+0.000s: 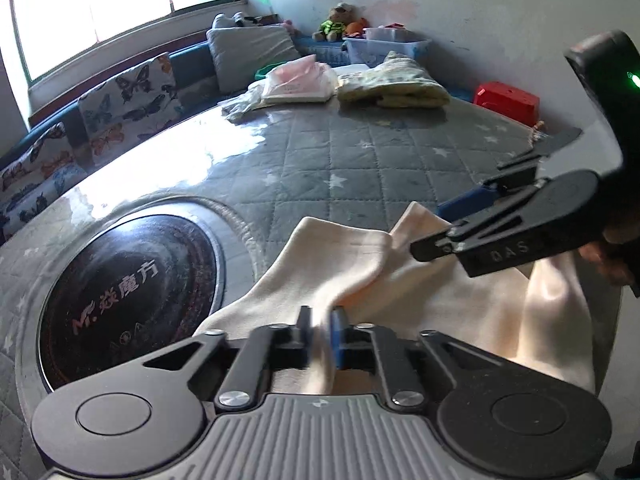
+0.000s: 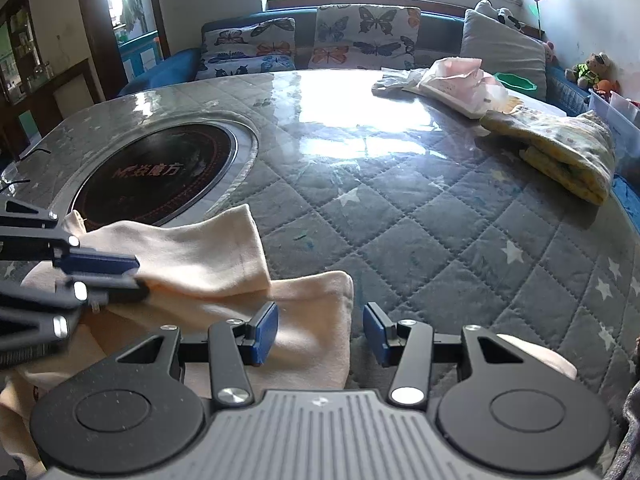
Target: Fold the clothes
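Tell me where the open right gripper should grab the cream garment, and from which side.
Grab the cream garment at its free right edge, coming from the bare table side. That hem already lies between the right gripper fingers, while the left gripper pinches a fold.

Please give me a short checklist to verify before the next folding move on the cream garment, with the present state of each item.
1. Left gripper shut on the cream garment: ok, cloth pinched between its pads.
2. Right gripper holding cloth: not ok, jaws stand apart, the garment's edge lies between them ungripped.
3. Garment flat: not ok, bunched, with raised folds.
4. Quilted table cover ahead free for the fold: ok.
5. Folded yellow cloth out of the way: ok, at the far edge.
6. Garment off the round cooktop: cannot tell.
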A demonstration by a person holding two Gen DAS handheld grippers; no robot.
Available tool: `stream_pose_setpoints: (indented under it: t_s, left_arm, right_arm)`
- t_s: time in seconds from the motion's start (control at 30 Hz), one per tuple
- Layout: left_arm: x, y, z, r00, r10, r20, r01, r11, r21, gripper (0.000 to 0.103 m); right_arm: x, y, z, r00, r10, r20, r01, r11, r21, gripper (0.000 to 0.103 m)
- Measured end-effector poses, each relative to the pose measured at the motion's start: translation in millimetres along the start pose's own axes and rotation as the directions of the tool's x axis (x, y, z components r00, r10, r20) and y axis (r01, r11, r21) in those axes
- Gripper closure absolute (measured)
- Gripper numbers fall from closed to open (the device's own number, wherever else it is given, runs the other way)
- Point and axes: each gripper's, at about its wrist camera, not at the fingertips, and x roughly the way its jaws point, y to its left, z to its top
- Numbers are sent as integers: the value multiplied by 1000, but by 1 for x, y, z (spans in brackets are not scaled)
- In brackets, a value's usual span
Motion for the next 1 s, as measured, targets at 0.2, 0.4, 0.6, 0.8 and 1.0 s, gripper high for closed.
stream_pose_setpoints:
  t_s: [0.2, 0.4, 0.6, 0.8, 1.0]
  left_arm:
    - [-33, 32, -4, 993, 93, 74, -82, 987, -137, 100]
    - [-97, 89, -32, 958, 257, 125, -198, 912, -358, 100]
    - [-156, 136, -91, 912, 407, 56, -314, 778, -545, 100]
    - [-173, 157, -150, 904, 415, -102, -384, 685, -619, 100]
    - [-172, 168, -159, 925, 335, -178, -372, 711, -596, 92]
  right_arm:
    - [0, 0, -1, 1000, -1, -3, 1, 1000, -1, 55]
    - [-1, 3, -1, 1000, -9, -3, 9, 1000, -7, 54]
    - [-1, 5, -1, 1000, -15, -4, 15, 1000, -17, 54]
    - [-1, 6, -1, 1000, -9, -12, 9, 1000, -18, 54]
    - [-1, 6, 2, 1000, 16, -15, -16, 1000, -8, 55]
